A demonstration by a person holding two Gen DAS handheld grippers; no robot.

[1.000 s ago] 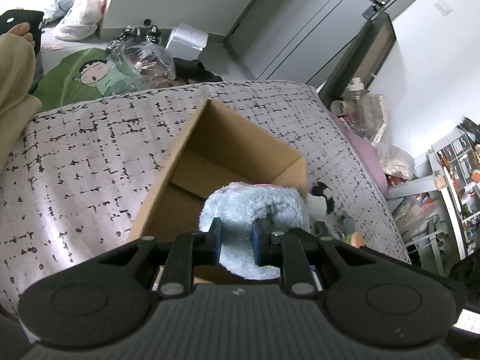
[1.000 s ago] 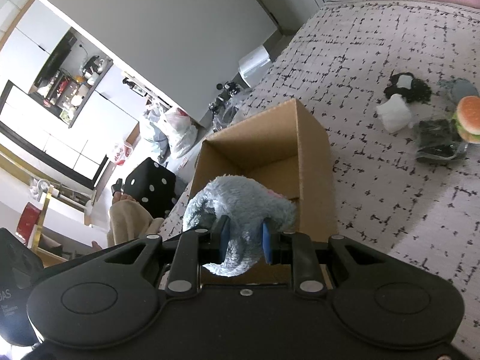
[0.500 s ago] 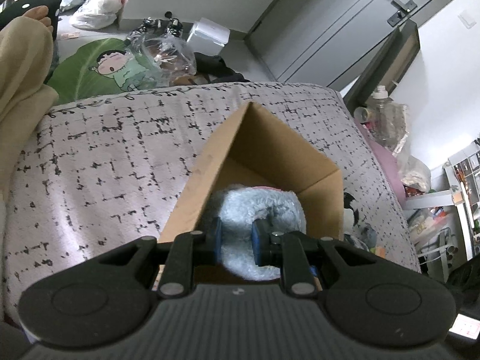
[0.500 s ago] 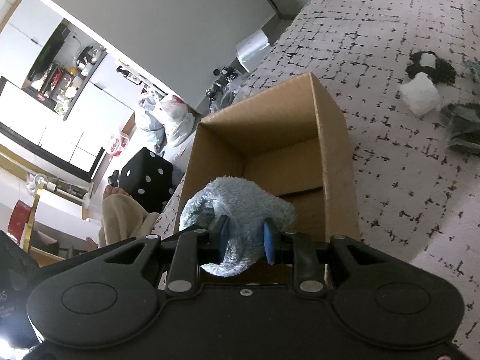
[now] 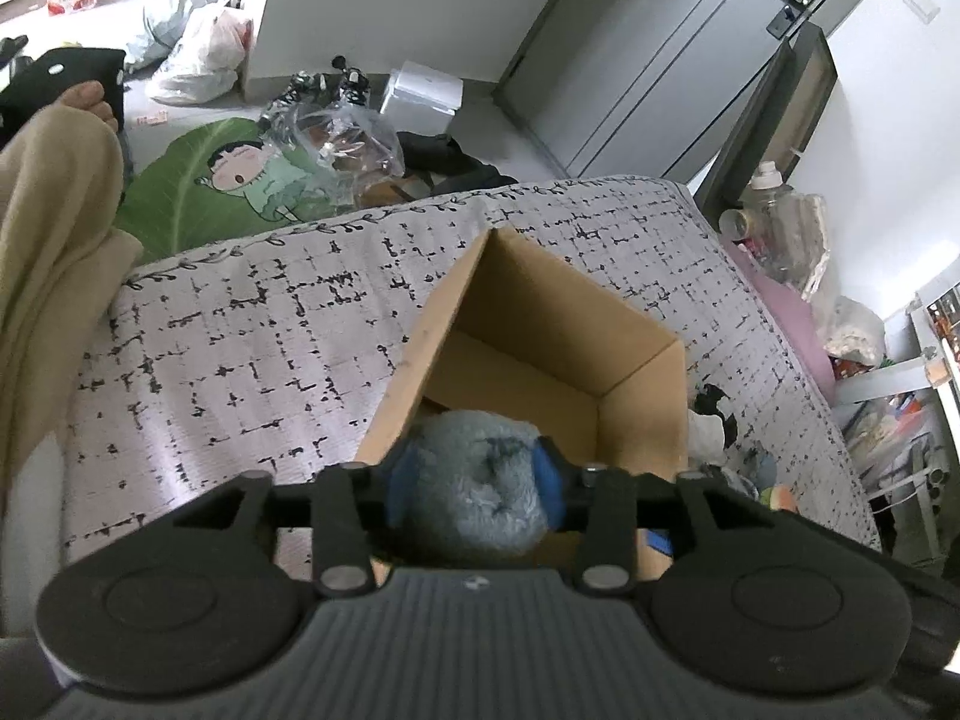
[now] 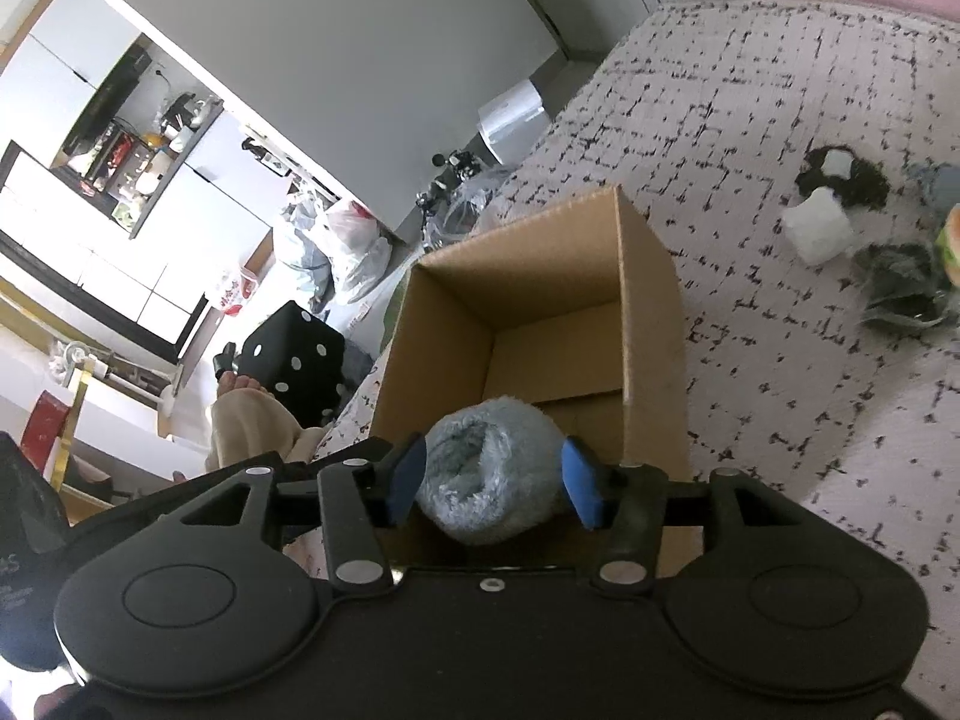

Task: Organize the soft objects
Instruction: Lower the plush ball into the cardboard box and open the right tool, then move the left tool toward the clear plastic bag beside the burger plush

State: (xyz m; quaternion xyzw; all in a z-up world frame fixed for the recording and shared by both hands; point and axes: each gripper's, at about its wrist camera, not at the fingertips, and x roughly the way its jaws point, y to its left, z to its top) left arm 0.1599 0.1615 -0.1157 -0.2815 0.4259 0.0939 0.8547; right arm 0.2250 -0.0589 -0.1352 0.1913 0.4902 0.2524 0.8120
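An open cardboard box [image 5: 642,360] [image 6: 648,276] stands on the patterned bed cover. A fluffy light-blue plush [image 5: 480,480] [image 6: 492,468] sits at the box's near edge, inside its opening. My left gripper [image 5: 477,471] is open, its blue pads either side of the plush. My right gripper [image 6: 495,474] is open too, its pads apart from the plush on both sides. How deep the plush sits in the box is hidden by the grippers.
More soft items lie on the bed right of the box: a white piece [image 6: 819,231], a black piece [image 6: 843,177], a dark bundle [image 6: 906,294] and a burger-like toy [image 6: 951,243]. A person's leg [image 5: 48,228] is at the left. Clutter covers the floor beyond the bed.
Both grippers were shut on the plush above the box; they have opened wide and the plush has dropped into the box's near side.
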